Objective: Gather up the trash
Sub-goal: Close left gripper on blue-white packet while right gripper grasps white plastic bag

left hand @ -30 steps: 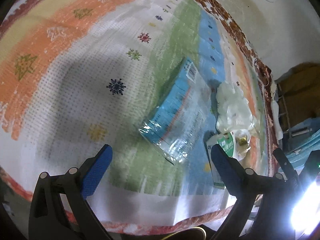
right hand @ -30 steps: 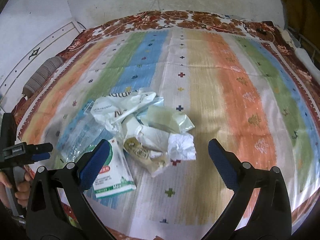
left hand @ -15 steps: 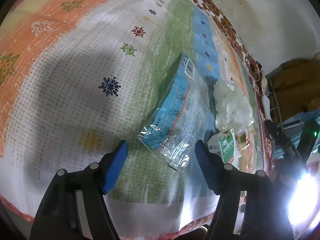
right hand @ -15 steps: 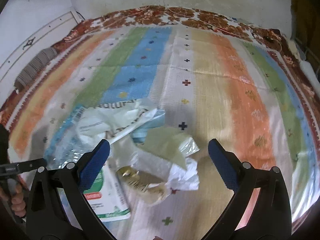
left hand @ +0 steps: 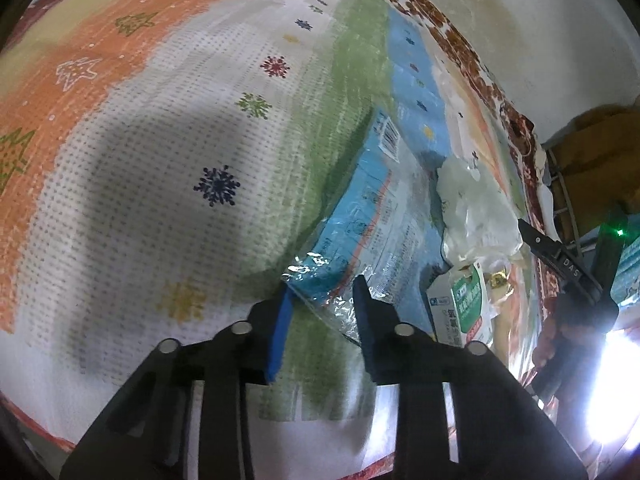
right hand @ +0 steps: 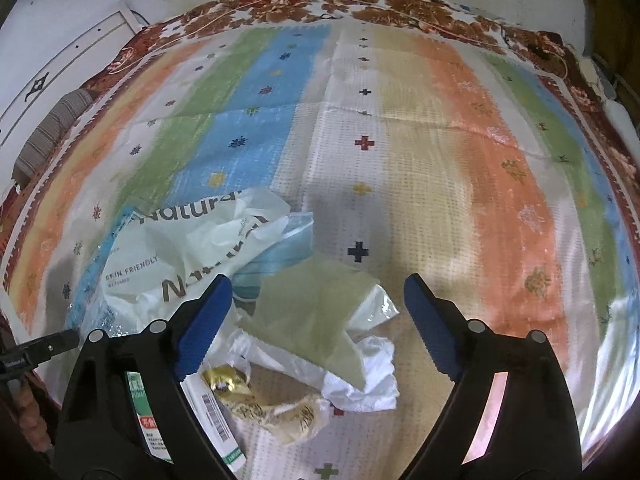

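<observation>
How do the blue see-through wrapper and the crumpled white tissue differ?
The blue wrapper is long, flat, shiny and printed; the white tissue is a small, matte, plain wad. The left tongs are closing around the wrapper's corner, while the tissue lies untouched below the wider right tongs. Both rest on the striped cloth.

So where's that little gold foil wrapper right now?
In the right wrist view the gold foil wrapper lies low and left of centre, just below the pale green sheet, beside the green and white carton.
</observation>
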`<state>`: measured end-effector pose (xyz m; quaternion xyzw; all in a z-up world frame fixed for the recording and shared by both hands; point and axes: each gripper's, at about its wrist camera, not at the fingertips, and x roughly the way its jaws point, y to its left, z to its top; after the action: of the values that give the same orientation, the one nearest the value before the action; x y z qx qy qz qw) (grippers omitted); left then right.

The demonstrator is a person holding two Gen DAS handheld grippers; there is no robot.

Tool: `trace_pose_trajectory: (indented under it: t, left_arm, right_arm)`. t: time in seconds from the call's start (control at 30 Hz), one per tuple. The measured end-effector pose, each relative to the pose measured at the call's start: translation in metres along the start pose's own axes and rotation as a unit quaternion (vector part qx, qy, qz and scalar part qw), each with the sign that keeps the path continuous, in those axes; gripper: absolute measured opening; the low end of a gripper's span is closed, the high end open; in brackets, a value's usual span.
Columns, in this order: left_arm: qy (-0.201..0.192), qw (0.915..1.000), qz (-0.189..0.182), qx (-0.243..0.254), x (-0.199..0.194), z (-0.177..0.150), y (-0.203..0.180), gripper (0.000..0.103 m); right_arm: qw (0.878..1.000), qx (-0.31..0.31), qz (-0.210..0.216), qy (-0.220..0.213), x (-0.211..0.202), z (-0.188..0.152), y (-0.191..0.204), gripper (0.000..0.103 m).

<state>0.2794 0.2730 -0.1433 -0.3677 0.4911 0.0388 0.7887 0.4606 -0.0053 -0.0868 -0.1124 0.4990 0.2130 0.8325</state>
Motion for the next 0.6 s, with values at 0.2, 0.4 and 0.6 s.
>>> trace_pose_trajectory:
  t: [0.2,0.4,0.6]
  left_arm:
    - [-0.005,0.9999,-0.009,-0.007,-0.007,0.001,0.003,0.009]
    - [-0.022,0.9996,-0.019,-0.007,-0.015,0.004,-0.004,0.004]
    - [-0.020,0.9993,-0.005,0.031,-0.026,0.005,-0.028,0.001]
  right_arm:
    - [1.000,0.004,0.000,0.015,0.009,0.002,0.000,0.061]
    - [1.000,0.018,0.001,0.014,0.005,0.002,-0.009,0.043]
    - [0.999,0.030,0.009,0.017,-0.003,-0.002,-0.015,0.028]
